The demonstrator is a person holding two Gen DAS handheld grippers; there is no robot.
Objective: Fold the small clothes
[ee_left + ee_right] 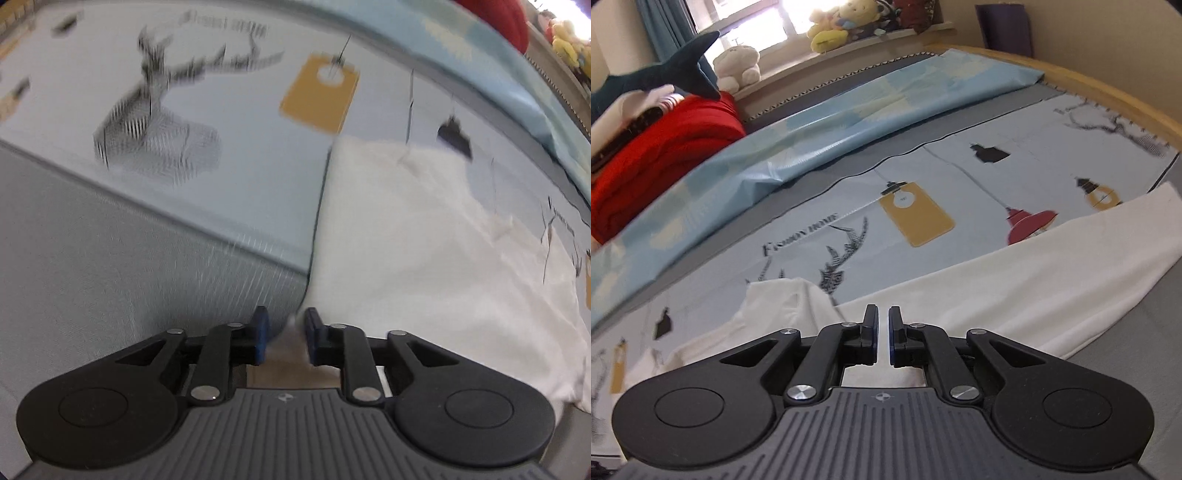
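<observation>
The left hand-held gripper [286, 332] pinches the white cloth [424, 240] (right hand-held gripper [882, 332] nearly shut, holding nothing), so a tug could slip it free.

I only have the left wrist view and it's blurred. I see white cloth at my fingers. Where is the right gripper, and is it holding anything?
Observer: The right gripper is low over the same white garment; its fingers are almost together with only a thin gap, and I can't tell whether cloth is pinched there.
Operator: How does the garment lie on that side?
Observer: One long flat stretch runs off to the right across the printed bed sheet, and a rumpled fold stands up just left of the fingers.
Operator: Anything nearby that could get in the way?
Observer: A folded red blanket sits at the far left beyond a light blue cover, well apart from the garment.
</observation>
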